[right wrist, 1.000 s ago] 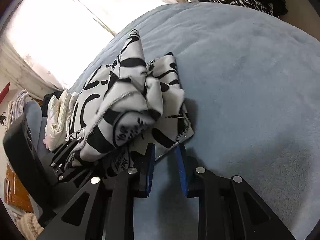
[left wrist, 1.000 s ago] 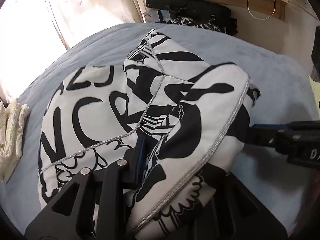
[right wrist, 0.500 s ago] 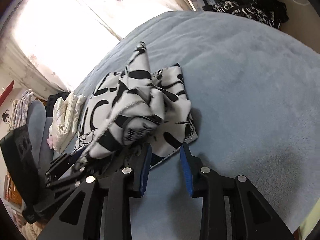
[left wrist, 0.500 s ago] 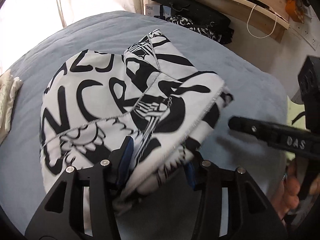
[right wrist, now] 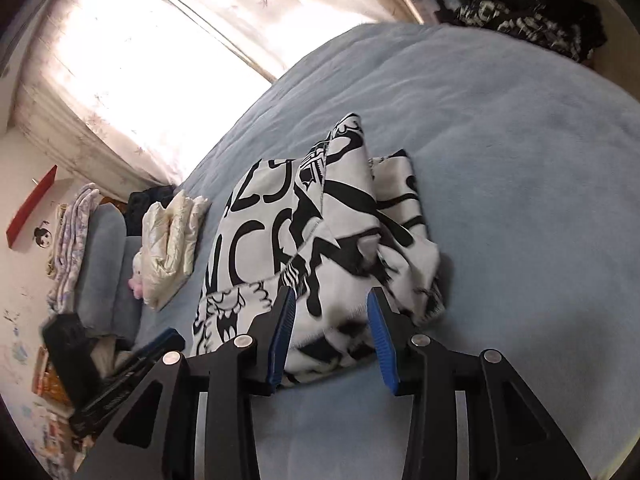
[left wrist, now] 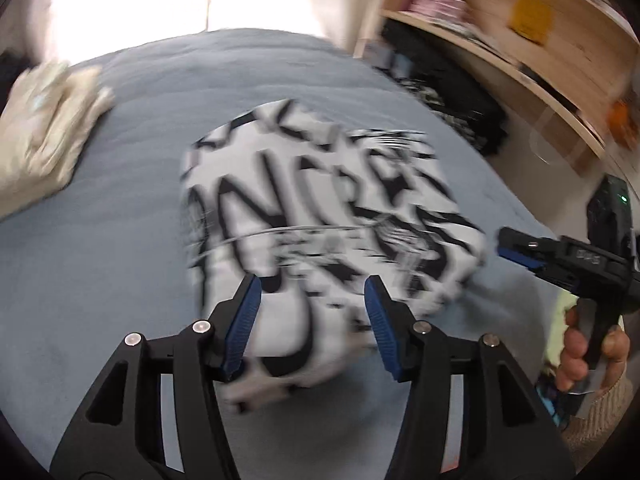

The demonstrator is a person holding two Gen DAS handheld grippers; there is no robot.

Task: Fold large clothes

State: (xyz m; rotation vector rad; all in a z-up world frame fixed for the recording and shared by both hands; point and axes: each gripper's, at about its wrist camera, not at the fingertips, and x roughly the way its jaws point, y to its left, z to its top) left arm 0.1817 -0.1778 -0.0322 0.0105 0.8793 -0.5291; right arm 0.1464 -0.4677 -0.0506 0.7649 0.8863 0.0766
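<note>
**Ana:** Fabric first, from the left wrist view: the black-and-white garment (left wrist: 320,216) is lying bunched on the blue-grey bed (left wrist: 100,240), and the left gripper (left wrist: 312,316) is hanging over its near edge. Its jaws are opening, with the cloth showing behind the gap and neither blue pad pressing on it, as far as the blur allows.

**Ben:** And the right gripper (left wrist: 516,250) is sitting just off the garment's right side, a hand (left wrist: 588,344) wrapped around its handle. For the release, I'd say both should be pulling clear straight up, so no fold is getting dragged open.

**Ana:** Right wrist view now: the right gripper (right wrist: 332,328) is opening its jaws too, nothing clamped, with the garment (right wrist: 320,248) lying beyond them. It's looking soft and floppy, its upper layer crumpled into ridges with a pale stitched hem running across.

**Ben:** So it's a lumpy bundle, not a flat rectangle. I'd be smoothing that top layer before any further fold. The bedcover is looking plush and grippy, which should be helping the lower layer stay put.

**Ana:** A cream quilted bundle (right wrist: 172,236) is lying well apart, near the bed's edge.
</note>
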